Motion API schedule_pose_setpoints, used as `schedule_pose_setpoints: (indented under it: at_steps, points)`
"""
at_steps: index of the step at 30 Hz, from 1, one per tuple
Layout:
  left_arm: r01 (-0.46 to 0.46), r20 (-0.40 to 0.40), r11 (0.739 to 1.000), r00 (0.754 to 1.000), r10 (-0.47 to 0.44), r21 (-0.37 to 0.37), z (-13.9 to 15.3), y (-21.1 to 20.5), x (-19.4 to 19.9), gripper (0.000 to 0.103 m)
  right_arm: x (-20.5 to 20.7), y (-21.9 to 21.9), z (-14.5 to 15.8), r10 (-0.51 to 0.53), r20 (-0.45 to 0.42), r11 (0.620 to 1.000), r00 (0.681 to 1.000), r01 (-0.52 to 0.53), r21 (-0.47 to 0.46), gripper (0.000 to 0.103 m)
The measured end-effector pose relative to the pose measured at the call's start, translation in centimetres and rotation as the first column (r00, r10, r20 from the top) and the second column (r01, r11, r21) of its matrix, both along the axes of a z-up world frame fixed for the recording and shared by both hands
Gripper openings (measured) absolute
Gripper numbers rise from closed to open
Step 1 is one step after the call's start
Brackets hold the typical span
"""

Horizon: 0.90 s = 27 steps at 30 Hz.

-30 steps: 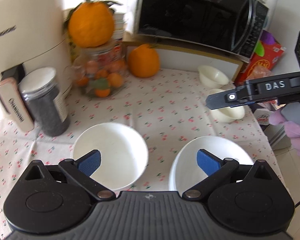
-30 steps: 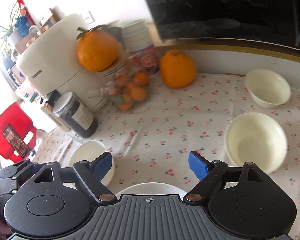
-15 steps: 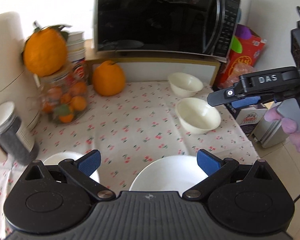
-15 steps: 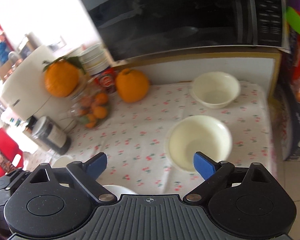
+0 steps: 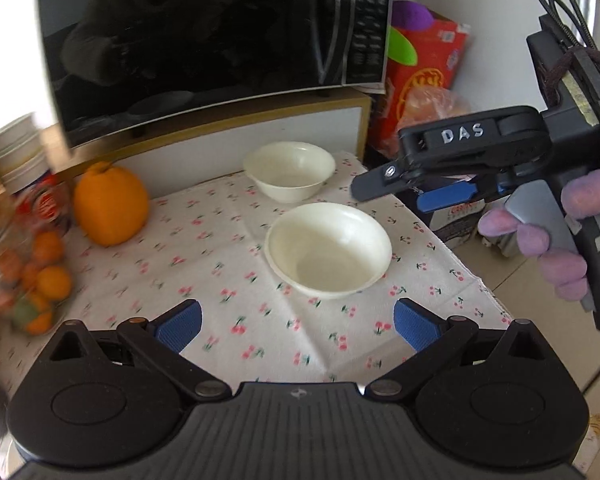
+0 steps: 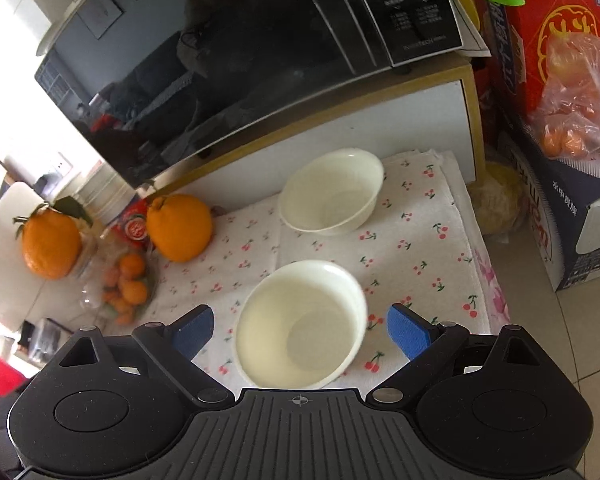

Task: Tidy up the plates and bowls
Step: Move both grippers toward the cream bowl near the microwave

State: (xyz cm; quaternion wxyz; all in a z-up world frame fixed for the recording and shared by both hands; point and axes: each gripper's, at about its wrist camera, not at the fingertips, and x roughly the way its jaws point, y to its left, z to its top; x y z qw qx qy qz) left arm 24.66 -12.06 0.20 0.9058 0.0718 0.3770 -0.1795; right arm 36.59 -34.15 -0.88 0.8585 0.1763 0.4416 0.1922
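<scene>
Two cream bowls sit on the cherry-print cloth. The nearer bowl [image 5: 329,254] [image 6: 300,322] lies just ahead of both grippers. The farther bowl [image 5: 289,170] [image 6: 332,192] stands near the white shelf under the microwave. My left gripper [image 5: 296,326] is open and empty, just short of the nearer bowl. My right gripper [image 6: 300,330] is open, with the nearer bowl between its blue pads, not touching. In the left wrist view the right gripper [image 5: 416,190] hovers above the cloth's right edge, beside that bowl.
A black microwave [image 5: 204,40] [image 6: 240,52] sits on a white shelf behind the bowls. A large orange [image 5: 110,204] [image 6: 179,227] and a jar of small oranges [image 6: 124,284] stand at left. Boxes and bagged fruit [image 6: 572,120] are at right, past the cloth's edge [image 5: 472,276].
Both views have swung right and closer to the two cream bowls. The white bowls seen near the left gripper before are out of view. The nearer cream bowl now lies between the right gripper's pads.
</scene>
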Motion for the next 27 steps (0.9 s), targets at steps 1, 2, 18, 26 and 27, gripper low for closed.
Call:
schedule_pose_setpoints:
  at_steps: [1, 2, 18, 26, 27]
  points:
    - [0.009, 0.007, 1.0, 1.0, -0.009, 0.003, -0.3, -0.3, 0.4, 0.103, 0.1, 0.0, -0.4, 0.0, 0.003, 1.0, 1.0, 0.0, -0.002, 0.095]
    - [0.019, 0.014, 1.0, 1.0, -0.019, 0.007, -0.6, -0.6, 0.8, 0.103, 0.2, 0.1, -0.7, 0.002, 0.004, 1.0, 1.0, -0.002, -0.002, 0.095]
    - [0.199, -0.026, 0.978, 0.98, -0.197, 0.065, -4.3, -3.2, 5.0, 0.102, 2.1, -0.1, -4.5, -0.059, -0.047, 0.995, 0.997, 0.062, 0.084, 0.095]
    - [0.212, -0.072, 0.975, 0.976, -0.207, 0.067, -5.6, -3.2, 6.2, 0.102, 2.7, 0.2, -5.9, -0.076, -0.077, 0.994, 0.994, 0.082, 0.078, 0.094]
    - [0.214, -0.078, 0.975, 0.975, -0.209, 0.064, -5.7, -3.2, 6.3, 0.102, 2.8, 0.2, -6.1, -0.077, -0.08, 0.993, 0.994, 0.083, 0.079, 0.094]
